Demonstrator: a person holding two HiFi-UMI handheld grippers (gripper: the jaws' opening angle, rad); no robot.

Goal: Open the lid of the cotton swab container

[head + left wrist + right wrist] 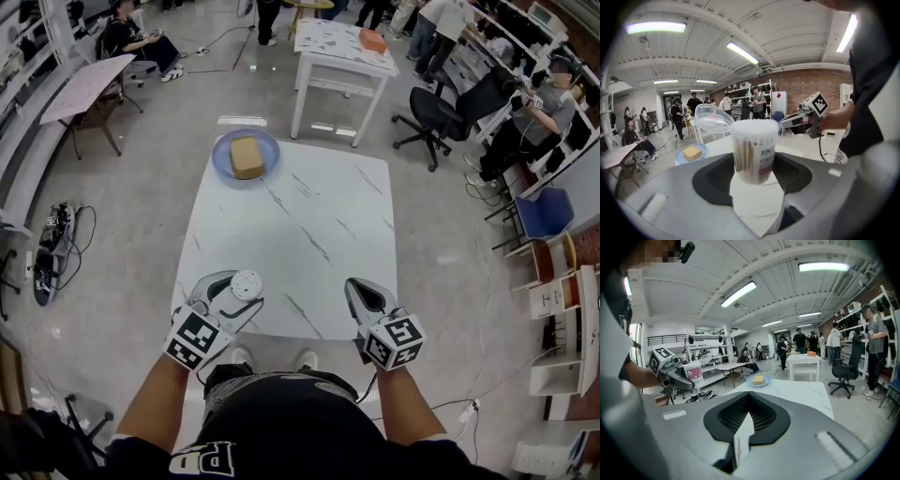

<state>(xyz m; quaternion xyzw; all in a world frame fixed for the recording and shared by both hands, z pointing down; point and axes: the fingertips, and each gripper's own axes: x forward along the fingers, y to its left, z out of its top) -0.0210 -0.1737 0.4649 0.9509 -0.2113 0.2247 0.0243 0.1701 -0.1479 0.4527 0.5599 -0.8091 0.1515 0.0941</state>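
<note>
Swab container [743, 152], "XIN" label [767, 157], lid [714, 118] open

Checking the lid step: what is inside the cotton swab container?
Cotton swabs fill the container, white tips up, beside the open lid. Its label hides some sticks.

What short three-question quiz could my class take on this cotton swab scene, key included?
1. True or false: the lid of the cotton swab container held in the left claw is closed.
2. What lies on the blue plate? A) a tan block B) a cup C) a spoon
3. Fill in: the right claw is ___ and holds nothing.
Key: 1 false, the lid is flipped open; 2 A; 3 shut.
</note>
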